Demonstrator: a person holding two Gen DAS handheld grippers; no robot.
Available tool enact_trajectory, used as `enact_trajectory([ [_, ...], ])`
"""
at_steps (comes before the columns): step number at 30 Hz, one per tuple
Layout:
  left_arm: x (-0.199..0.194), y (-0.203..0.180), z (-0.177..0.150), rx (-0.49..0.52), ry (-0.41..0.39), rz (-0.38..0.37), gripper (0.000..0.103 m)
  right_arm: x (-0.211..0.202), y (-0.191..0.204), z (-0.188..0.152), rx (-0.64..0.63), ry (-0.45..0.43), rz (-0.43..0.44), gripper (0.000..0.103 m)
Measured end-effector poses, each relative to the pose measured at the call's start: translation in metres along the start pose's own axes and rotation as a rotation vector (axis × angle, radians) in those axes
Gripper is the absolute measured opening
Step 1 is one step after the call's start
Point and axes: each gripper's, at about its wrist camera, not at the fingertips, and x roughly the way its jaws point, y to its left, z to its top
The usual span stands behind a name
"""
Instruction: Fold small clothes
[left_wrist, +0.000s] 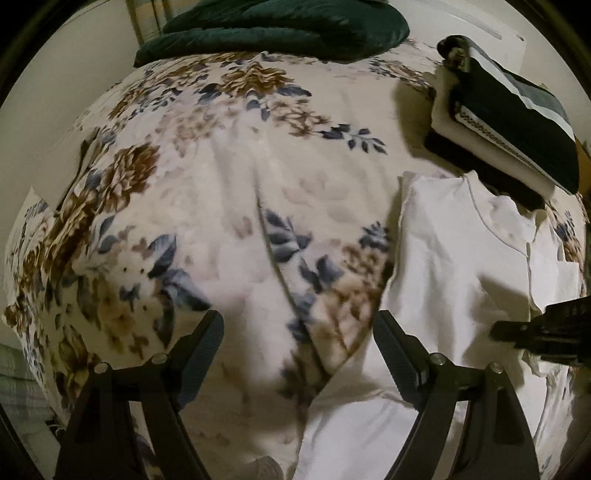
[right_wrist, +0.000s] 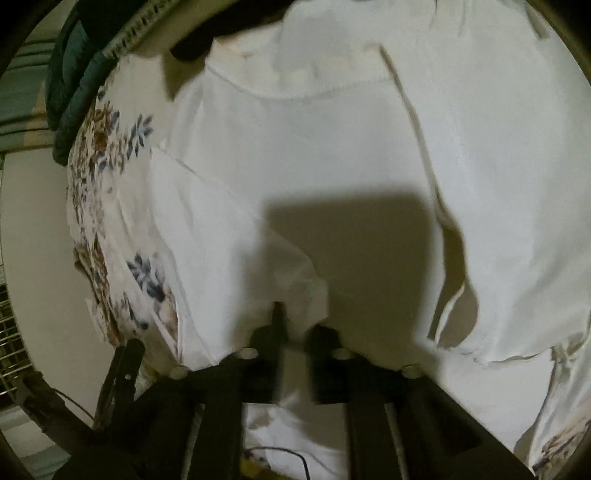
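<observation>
The white shirt (right_wrist: 332, 155) lies on the floral bed cover (left_wrist: 166, 206), collar towards the far edge. The right gripper (right_wrist: 295, 328) has its fingers pinched on a fold of the hem. The left gripper (left_wrist: 299, 332) hangs wide open and empty, with the shirt to its right.

Left wrist view looks down from above the floral bedspread (left_wrist: 192, 206), white garment (left_wrist: 454, 258) at its right. Right wrist view sits close, seemingly lower, over that shared garment (right_wrist: 314, 155).
</observation>
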Motion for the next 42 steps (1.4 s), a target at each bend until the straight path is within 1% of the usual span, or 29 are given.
enact_trajectory([
  [1,0.001,0.0,0.001,-0.003,0.004,0.0,0.082,-0.008,0.001,0.001,0.005,-0.036,-0.002,0.005],
  [3,0.004,-0.001,0.001,-0.009,0.01,-0.009,0.082,-0.021,0.001,0.01,0.005,-0.087,-0.013,0.005],
  [5,0.008,-0.006,0.003,-0.009,0.017,-0.02,0.082,-0.038,0.0,0.019,-0.002,-0.146,-0.048,0.005],
  [6,0.011,-0.01,0.004,-0.004,0.023,-0.026,0.082,-0.044,-0.001,0.026,-0.006,-0.16,-0.064,0.005],
  [8,0.015,-0.017,0.006,0.003,0.032,-0.034,0.082,-0.048,-0.001,0.045,-0.014,-0.169,-0.098,0.005],
  [10,0.019,-0.024,0.009,0.011,0.043,-0.048,0.082,-0.048,-0.004,0.061,-0.014,-0.154,-0.163,0.005],
  [11,0.021,-0.028,0.011,0.015,0.045,-0.052,0.082,-0.05,-0.006,0.062,0.0,-0.152,-0.186,0.007],
  [12,0.022,-0.031,0.013,0.024,0.044,-0.051,0.082,-0.054,-0.008,0.063,0.012,-0.147,-0.184,0.008],
  [13,0.022,-0.034,0.015,0.033,0.04,-0.047,0.082,-0.058,-0.008,0.06,0.013,-0.139,-0.163,0.017],
  [14,0.023,-0.038,0.016,0.051,0.031,-0.044,0.082,-0.062,-0.008,0.055,0.015,-0.133,-0.144,0.033],
  [15,0.024,-0.04,0.017,0.065,0.026,-0.04,0.082,-0.062,-0.006,0.048,0.017,-0.127,-0.12,0.04],
  [16,0.026,-0.043,0.017,0.084,0.022,-0.033,0.082,-0.062,-0.007,0.039,0.016,-0.116,-0.092,0.05],
  [17,0.028,-0.044,0.016,0.097,0.022,-0.028,0.082,-0.058,-0.007,0.027,0.019,-0.088,-0.06,0.053],
  [19,0.041,-0.05,0.01,0.145,0.049,-0.008,0.082,-0.042,-0.005,0.009,0.02,-0.045,-0.036,0.053],
  [20,0.048,-0.052,0.006,0.167,0.069,0.003,0.082,-0.027,-0.007,-0.004,0.012,-0.009,-0.06,0.053],
  [22,0.061,-0.056,-0.002,0.205,0.108,0.013,0.082,-0.007,-0.013,-0.018,0.006,0.033,-0.119,0.053],
  [23,0.063,-0.056,-0.004,0.211,0.119,0.009,0.082,-0.002,-0.018,-0.024,0.015,0.05,-0.122,0.053],
  [25,0.055,-0.054,-0.002,0.204,0.102,0.005,0.082,-0.008,-0.023,-0.03,0.036,0.043,-0.089,0.053],
  [29,0.021,-0.047,0.005,0.172,0.05,-0.017,0.082,-0.059,-0.042,-0.04,0.078,-0.027,-0.041,0.053],
  [30,0.012,-0.046,0.004,0.161,0.043,-0.021,0.082,-0.079,-0.049,-0.043,0.086,-0.04,-0.037,0.053],
  [31,0.002,-0.046,0.003,0.15,0.04,-0.026,0.082,-0.098,-0.058,-0.05,0.092,-0.05,-0.042,0.053],
  [32,-0.007,-0.046,0.001,0.139,0.039,-0.034,0.082,-0.109,-0.062,-0.054,0.097,-0.055,-0.048,0.054],
  [35,-0.036,-0.055,-0.013,0.118,0.055,-0.062,0.082,-0.164,-0.103,-0.073,0.117,-0.065,-0.079,0.055],
  [37,-0.052,-0.069,-0.027,0.124,0.074,-0.076,0.082,-0.193,-0.131,-0.078,0.138,-0.057,-0.084,0.055],
  [40,-0.072,-0.099,-0.063,0.137,0.123,-0.084,0.082,-0.23,-0.178,-0.083,0.127,-0.041,-0.095,0.055],
  [41,-0.078,-0.11,-0.079,0.136,0.144,-0.085,0.082,-0.243,-0.195,-0.085,0.101,-0.031,-0.107,0.055],
  [42,-0.083,-0.125,-0.099,0.132,0.175,-0.087,0.082,-0.245,-0.205,-0.083,0.081,-0.018,-0.111,0.055],
])
